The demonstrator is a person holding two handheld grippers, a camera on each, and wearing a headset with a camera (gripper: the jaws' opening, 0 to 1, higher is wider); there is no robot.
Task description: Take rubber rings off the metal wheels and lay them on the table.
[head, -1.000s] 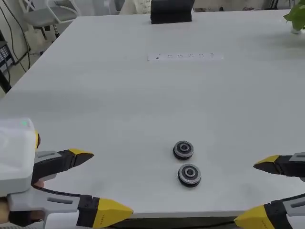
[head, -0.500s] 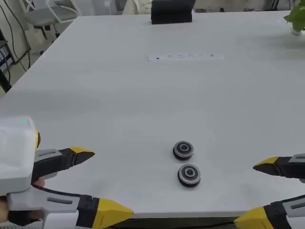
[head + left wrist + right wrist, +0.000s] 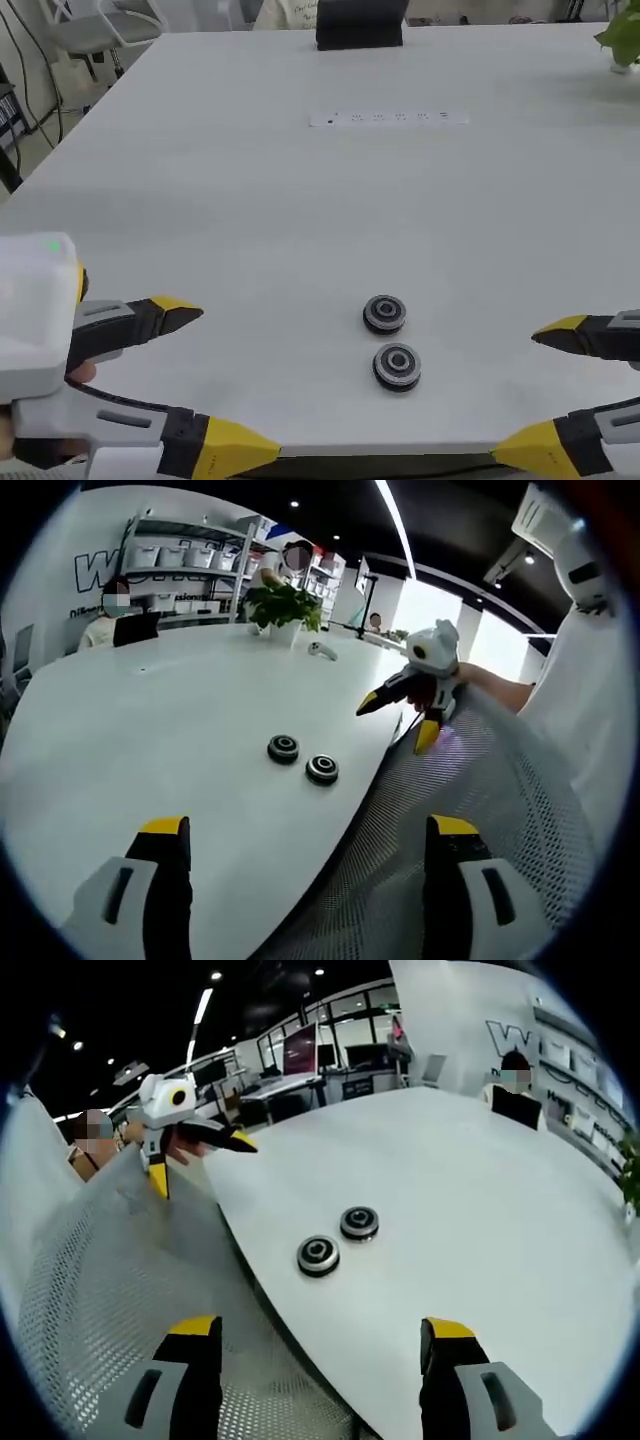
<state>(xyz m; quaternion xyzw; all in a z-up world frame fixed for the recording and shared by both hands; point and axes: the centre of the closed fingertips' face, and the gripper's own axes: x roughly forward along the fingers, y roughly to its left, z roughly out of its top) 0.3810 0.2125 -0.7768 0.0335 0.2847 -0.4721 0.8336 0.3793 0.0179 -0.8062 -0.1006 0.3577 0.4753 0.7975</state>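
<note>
Head view over a white table (image 3: 300,200). The far metal wheel (image 3: 385,313) and the near metal wheel (image 3: 397,366), each small and dark around the rim, lay flat near the table's front edge, just beside each other and not touching. The left gripper (image 3: 225,380), black with yellow tips, hovered at the lower left with its jaws spread wide and nothing between them. The right gripper (image 3: 522,395) hovered at the lower right, its jaws likewise spread and empty. Both grippers were well apart from the two wheels, which sat between them. Farther back, a socket strip (image 3: 388,118) was set in the tabletop, and a potted plant (image 3: 622,35) stood at the far right corner.
</note>
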